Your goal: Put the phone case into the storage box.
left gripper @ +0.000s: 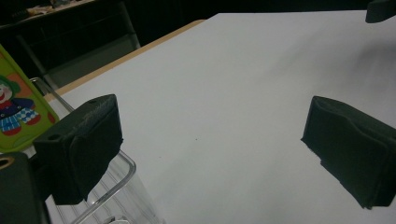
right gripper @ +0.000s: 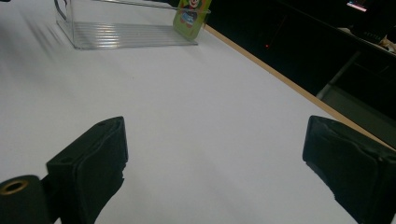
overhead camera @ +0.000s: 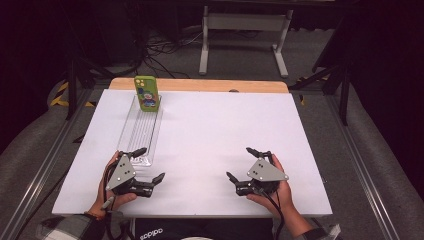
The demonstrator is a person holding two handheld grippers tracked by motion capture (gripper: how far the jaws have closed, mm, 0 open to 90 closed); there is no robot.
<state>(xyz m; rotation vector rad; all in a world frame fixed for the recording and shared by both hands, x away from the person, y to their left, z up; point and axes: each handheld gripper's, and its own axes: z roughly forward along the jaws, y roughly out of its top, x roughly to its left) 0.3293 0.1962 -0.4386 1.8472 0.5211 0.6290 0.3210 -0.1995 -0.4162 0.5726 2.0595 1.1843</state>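
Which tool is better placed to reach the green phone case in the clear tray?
Left. The left tool is open beside the clear tray holding the green phone case; the right tool is farther away.

Colours noted. My left gripper (overhead camera: 151,163): black jaws, grey three-cornered plate on top. My right gripper (overhead camera: 243,162): same black with the same grey plate. In both gripper views the jaw pads read matte black, with a brass-coloured ring at the lower left corner. Desk (overhead camera: 215,140): plain white top, with a light wood strip along the far edge. Tray (overhead camera: 142,131): clear, colourless plastic with fine ribbed lines on its floor. Phone case (overhead camera: 146,93) standing in the tray: bright lime green, printed with a cartoon clown in red, blue-and-white check and orange. Floor (overhead camera: 320,55): grey. My sleeve (overhead camera: 65,227): grey and white plaid
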